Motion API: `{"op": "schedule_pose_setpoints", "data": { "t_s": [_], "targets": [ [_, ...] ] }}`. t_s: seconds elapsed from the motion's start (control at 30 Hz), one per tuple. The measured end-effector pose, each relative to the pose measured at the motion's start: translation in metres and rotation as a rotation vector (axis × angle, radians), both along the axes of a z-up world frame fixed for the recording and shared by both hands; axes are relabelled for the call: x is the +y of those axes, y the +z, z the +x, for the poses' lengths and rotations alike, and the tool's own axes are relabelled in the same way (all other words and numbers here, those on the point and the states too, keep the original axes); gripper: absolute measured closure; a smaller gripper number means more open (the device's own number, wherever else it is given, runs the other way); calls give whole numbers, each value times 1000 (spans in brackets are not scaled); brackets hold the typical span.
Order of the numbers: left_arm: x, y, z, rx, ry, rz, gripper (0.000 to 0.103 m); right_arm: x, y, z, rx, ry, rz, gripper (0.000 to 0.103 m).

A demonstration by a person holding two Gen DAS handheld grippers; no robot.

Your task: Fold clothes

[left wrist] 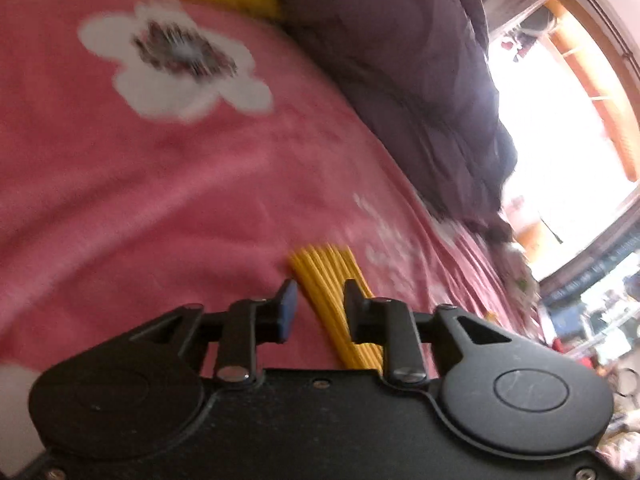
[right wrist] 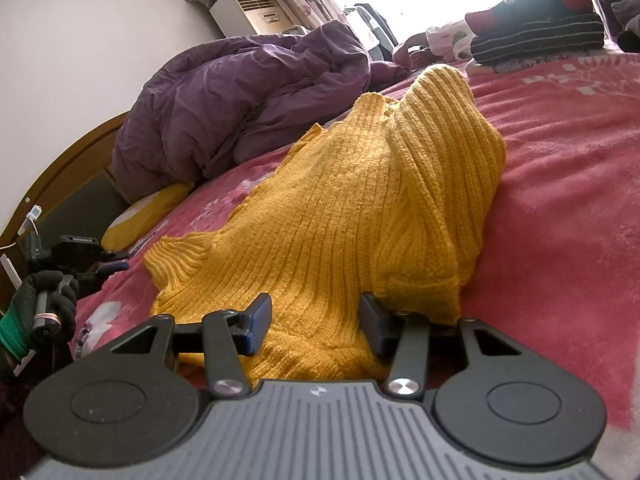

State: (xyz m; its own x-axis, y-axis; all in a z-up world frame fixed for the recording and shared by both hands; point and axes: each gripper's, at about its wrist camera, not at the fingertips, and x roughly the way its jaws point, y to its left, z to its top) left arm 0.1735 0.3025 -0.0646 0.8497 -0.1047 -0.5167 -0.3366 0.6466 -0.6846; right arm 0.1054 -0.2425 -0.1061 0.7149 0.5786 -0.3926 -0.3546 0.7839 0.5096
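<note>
One bed (right wrist: pixel 560 184), under a pink flowered cover, carries everything. One purple quilt (right wrist: pixel 240 104) is heaped toward the head end, by the wooden headboard (right wrist: pixel 60 168). One stack of folded dark clothes (right wrist: pixel 540 36) sits at the far edge near the window. One yellow ribbed sweater (right wrist: pixel 340 208) lies mid-bed, bunched and humped up, not yet flat; its near hem runs under the right claw. One small yellow cushion (right wrist: pixel 144 208) rests at the head end beside the quilt.

Two claws are at work. Right claw (right wrist: pixel 314 324) has its jaws apart, straddling the near hem of the sweater with the pads clear of the knit, so it grips nothing. Left claw (left wrist: pixel 320 308) is partly open; a ribbed strip of the sweater (left wrist: pixel 332 280) lies beneath and between its jaws, and the pads do not appear to press it. From the right view, the left claw (right wrist: pixel 108 264) is seen at the bed's left edge, held by a gloved hand (right wrist: pixel 44 296), well apart from the sweater's bulk.

Judging by the crumpled heap, the step in hand is spreading the sweater before any fold. Next move likely calls for each claw to pinch a hem corner and draw the knit flat.
</note>
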Motion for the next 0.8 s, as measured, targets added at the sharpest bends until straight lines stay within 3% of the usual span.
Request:
{"op": "schedule_pose_setpoints", "data": {
  "t_s": [0.13, 0.2, 0.23, 0.27, 0.43, 0.53, 0.73, 0.77, 0.8],
  "targets": [
    [-9, -16, 15, 24, -43, -62, 73, -1, -1, 0, -1, 2, 6, 54],
    [-14, -17, 21, 6, -55, -57, 73, -1, -1, 0, -1, 2, 8, 54],
    [-17, -15, 22, 1, -53, -32, 78, -1, 0, 0, -1, 3, 9, 54],
    [-20, -13, 23, -4, -50, -7, 99, -1, -1, 0, -1, 3, 10, 54],
    [-16, 12, 7, -42, 39, 162, 99, -2, -1, 0, -1, 3, 14, 54],
    [-8, -7, 16, 16, 48, 153, 99, -2, -1, 1, -3, 4, 14, 55],
    [-15, -2, 16, 65, 101, 228, 79, -1, 0, 2, -5, 4, 8, 54],
    [-21, 7, 13, 81, 137, 285, 71, -1, 0, 1, -6, 3, 3, 54],
    [-30, 17, 10, 86, 151, 339, 69, 0, 0, 1, -8, 3, -3, 54]
  ]
}}
